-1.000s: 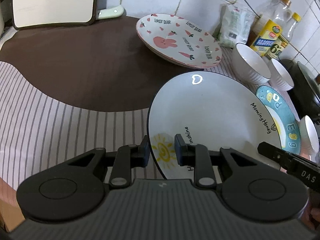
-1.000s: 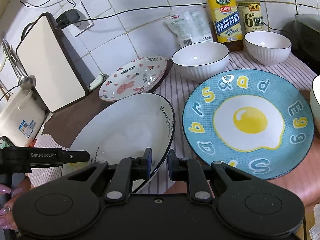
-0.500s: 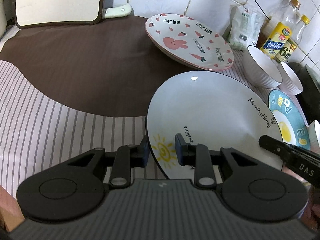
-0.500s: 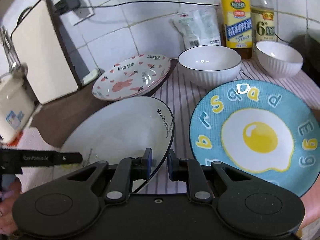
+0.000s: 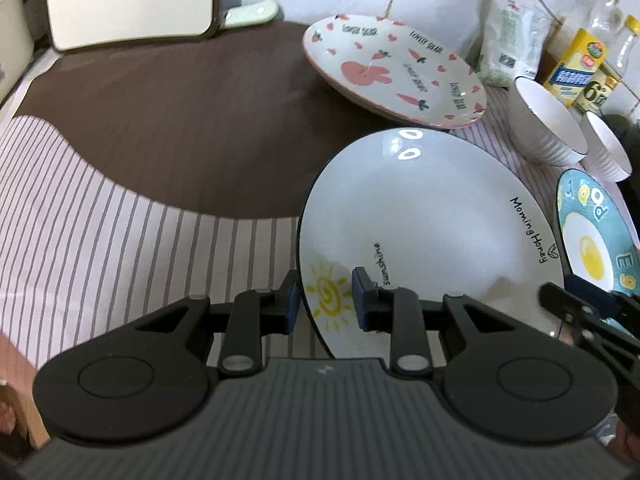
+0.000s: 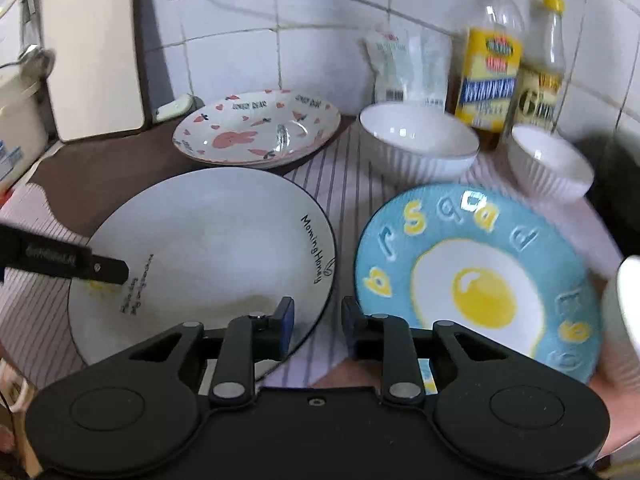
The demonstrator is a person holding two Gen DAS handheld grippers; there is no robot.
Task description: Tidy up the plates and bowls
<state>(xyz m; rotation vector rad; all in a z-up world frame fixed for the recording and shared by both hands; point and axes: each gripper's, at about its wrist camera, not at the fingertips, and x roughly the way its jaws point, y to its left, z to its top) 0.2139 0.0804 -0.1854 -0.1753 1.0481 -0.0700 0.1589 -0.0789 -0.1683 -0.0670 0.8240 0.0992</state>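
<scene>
White glaze: we see the sun plate (image 5: 432,216) lying on the striped cloth (image 5: 100,220), between the rabbit plate (image 5: 394,70) behind it and the egg plate (image 6: 476,276) beside it.
Left gripper (image 5: 325,300): our fingers straddle the near rim over the yellow sun drawing, a clear gap left on each side; they are parted and do not pinch.
Right gripper (image 6: 316,326): our fingers straddle the opposite rim near the black lettering, also parted, one pad over the plate and one outside it.
Hidden: the plate's near edge vanishes under each gripper body, so we cannot tell whether it rests flat or is lifted there.
Cut off: the egg plate runs out of the left view at the right edge; a white object at the far right of the right view is only partly seen.
Blurred: the right view smears, and the labels on the two bottles (image 6: 492,60) cannot be read.
Bowls: two white ribbed bowls (image 6: 418,142) stand behind the egg plate, near the bottles.
Changed: compared with half a second ago, both pairs of fingers stand wider apart, and the sun plate lies closer to the rabbit plate in the right view.
</scene>
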